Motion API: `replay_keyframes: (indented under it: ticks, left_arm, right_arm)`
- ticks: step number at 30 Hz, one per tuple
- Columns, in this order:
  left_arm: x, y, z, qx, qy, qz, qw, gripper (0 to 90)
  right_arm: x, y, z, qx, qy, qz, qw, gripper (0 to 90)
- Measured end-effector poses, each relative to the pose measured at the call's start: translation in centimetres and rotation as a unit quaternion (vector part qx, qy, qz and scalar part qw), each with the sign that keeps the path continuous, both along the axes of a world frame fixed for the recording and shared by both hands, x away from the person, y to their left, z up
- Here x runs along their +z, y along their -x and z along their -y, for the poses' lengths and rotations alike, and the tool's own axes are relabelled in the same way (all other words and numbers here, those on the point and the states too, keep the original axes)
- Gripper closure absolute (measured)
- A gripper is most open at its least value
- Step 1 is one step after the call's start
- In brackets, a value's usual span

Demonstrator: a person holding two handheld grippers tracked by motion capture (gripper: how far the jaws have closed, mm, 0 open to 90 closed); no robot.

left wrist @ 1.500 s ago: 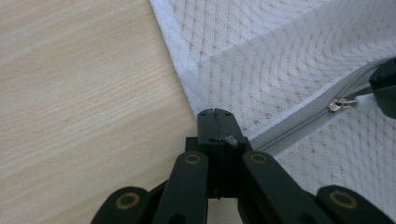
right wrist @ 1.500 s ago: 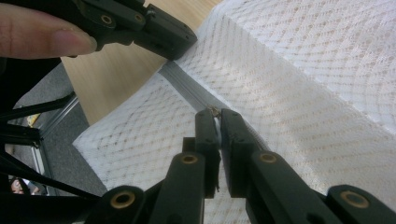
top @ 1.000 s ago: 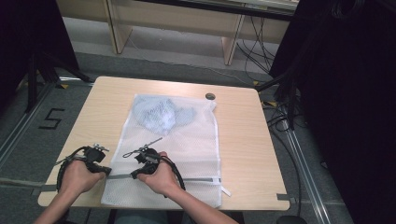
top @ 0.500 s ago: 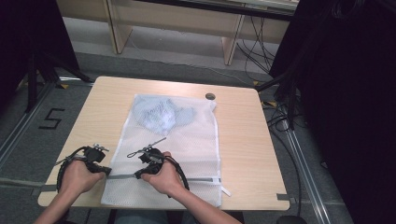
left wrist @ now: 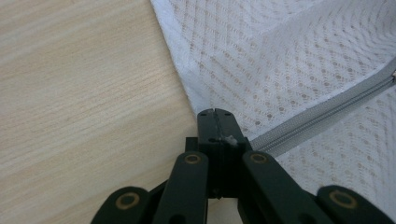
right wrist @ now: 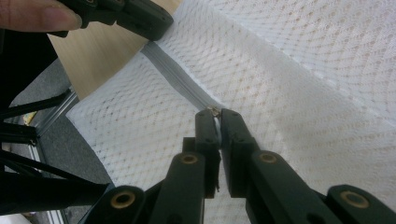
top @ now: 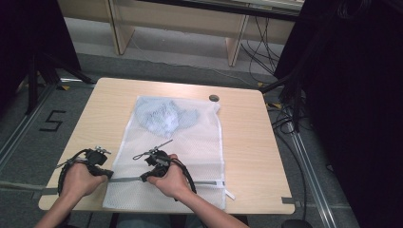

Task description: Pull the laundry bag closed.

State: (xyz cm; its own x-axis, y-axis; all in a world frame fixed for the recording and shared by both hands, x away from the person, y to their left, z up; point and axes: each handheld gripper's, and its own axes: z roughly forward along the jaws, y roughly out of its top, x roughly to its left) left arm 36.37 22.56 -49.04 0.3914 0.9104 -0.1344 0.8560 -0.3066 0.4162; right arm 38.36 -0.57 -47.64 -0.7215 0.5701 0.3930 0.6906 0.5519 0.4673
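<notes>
A white mesh laundry bag [top: 190,142] lies flat on the wooden table [top: 247,142], with a light blue garment [top: 164,116] inside its far end. A grey zipper [top: 204,182] runs across the near end of the bag. My left gripper [top: 110,175] is shut on the bag's left edge [left wrist: 187,88], right where the zipper [left wrist: 327,105] ends. My right gripper [top: 144,178] is a short way along the zipper [right wrist: 173,74], jaws pinched on the small metal zipper pull [right wrist: 214,111]. The left gripper [right wrist: 130,16] is at the top left of the right gripper view.
A small dark round disc [top: 214,98] sits near the table's far edge, right of the bag. The bag's near end hangs slightly over the table's front edge. Cables [top: 290,118] and dark curtains stand to the right, and a wooden frame [top: 235,42] is behind the table.
My right gripper has shifted slightly to the right along the zipper. The left gripper has stayed at the bag's left edge.
</notes>
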Motion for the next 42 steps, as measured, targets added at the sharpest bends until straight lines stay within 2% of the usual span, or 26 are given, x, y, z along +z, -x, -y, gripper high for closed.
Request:
replay_keyframes:
  ticks: [2, 3, 4, 6, 10, 11, 14, 17, 18, 21, 30, 32, 35, 37, 42]
  left_arm:
    - [0.0, 0.0, 0.0, -0.002, -0.001, -0.001, 1.0000, 90.0]
    - [0.0, 0.0, 0.0, 0.002, 0.000, 0.001, 1.0000, 90.0]
    - [0.0, 0.0, -0.1, -0.005, -0.003, -0.002, 1.0000, 90.0]
    - [0.0, 0.0, 0.0, -0.004, -0.003, -0.002, 1.0000, 90.0]
    - [0.0, 0.0, 0.0, -0.004, -0.002, -0.002, 1.0000, 90.0]
    - [0.0, 0.0, 0.0, -0.004, -0.003, -0.002, 1.0000, 90.0]
    - [0.0, 0.0, 0.0, -0.004, -0.002, -0.002, 1.0000, 90.0]
    - [0.1, 0.0, 0.0, -0.006, -0.004, -0.003, 1.0000, 90.0]
    - [0.1, 0.0, -0.1, -0.007, -0.004, -0.003, 1.0000, 90.0]
    - [0.0, 0.0, 0.0, -0.005, -0.003, -0.002, 1.0000, 90.0]
    - [0.1, 0.0, 0.0, -0.006, -0.007, -0.004, 1.0000, 90.0]
    - [0.1, 0.0, 0.0, -0.006, -0.006, -0.003, 1.0000, 90.0]
    - [0.1, 0.0, 0.0, -0.006, -0.006, -0.003, 1.0000, 90.0]
    - [0.0, 0.0, 0.0, -0.006, -0.006, -0.001, 1.0000, 90.0]
    - [0.1, -0.1, 0.0, -0.011, -0.010, 0.000, 0.9999, 90.0]
  right_arm:
    - [0.1, 0.0, 0.0, -0.004, -0.001, -0.004, 1.0000, 87.0]
    - [0.1, 0.0, 0.2, -0.004, 0.006, 0.005, 1.0000, 87.0]
    - [0.2, 0.1, 0.2, -0.007, 0.006, 0.007, 0.9999, 87.0]
    - [0.2, 0.0, 0.4, -0.002, 0.002, -0.002, 1.0000, 87.0]
    - [0.1, 0.1, 0.6, -0.004, 0.002, -0.001, 1.0000, 87.1]
    - [0.1, 0.0, 0.7, 0.004, 0.002, 0.003, 1.0000, 87.1]
    - [0.2, 0.1, 0.9, -0.009, 0.010, 0.004, 0.9999, 87.1]
    - [0.2, 0.1, 1.0, -0.007, 0.006, -0.003, 0.9999, 87.0]
    - [0.2, 0.1, 1.0, -0.009, 0.011, 0.007, 0.9999, 87.0]
    - [0.2, 0.1, 1.2, -0.005, 0.007, -0.005, 1.0000, 87.0]
    - [0.1, 0.2, 1.5, -0.010, 0.010, -0.004, 0.9999, 87.1]
    - [0.1, 0.1, 1.7, -0.003, 0.010, -0.003, 0.9999, 87.1]
    - [0.2, 0.1, 1.9, -0.008, 0.011, -0.007, 0.9999, 87.1]
    - [0.2, 0.1, 2.1, -0.017, 0.019, 0.001, 0.9997, 87.1]
    - [0.2, 0.1, 2.3, -0.007, 0.012, -0.007, 0.9999, 87.1]
